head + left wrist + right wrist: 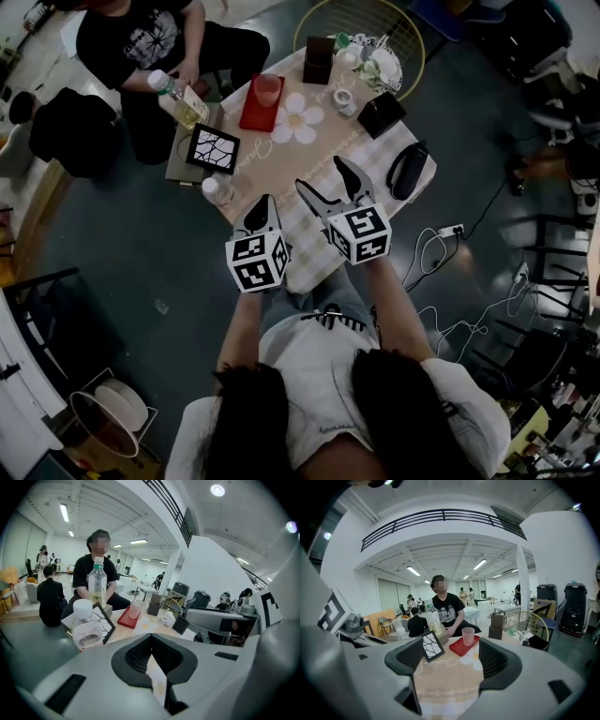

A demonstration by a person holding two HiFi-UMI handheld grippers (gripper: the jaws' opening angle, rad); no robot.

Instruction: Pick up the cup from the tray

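A table (281, 173) under a pale checked cloth stands on a dark floor (141, 244) in a large white hall with strip lights and a railed balcony overhead. The red tray (254, 116) lies at the table's far edge, and the pink cup (267, 90) stands upright on it. Just right of the tray lies a daisy-shaped mat (298, 119); past that, a brown box (318, 60) and a wire basket (534, 619). Left of the tray and nearer the camera a framed picture (213, 148) leans, with a white-capped bottle (217, 190) nearer still. Behind the tray sits a person in a black T-shirt (141, 37), holding a second bottle (178, 98).

Both arms reach forward over the table's near end, well short of the tray. The left gripper (265, 201) points towards the tray with its jaws closed together on nothing. The right gripper (319, 172) hangs beside it, jaws spread wide and empty, with only cloth between them; the tray and cup show beyond the gap.
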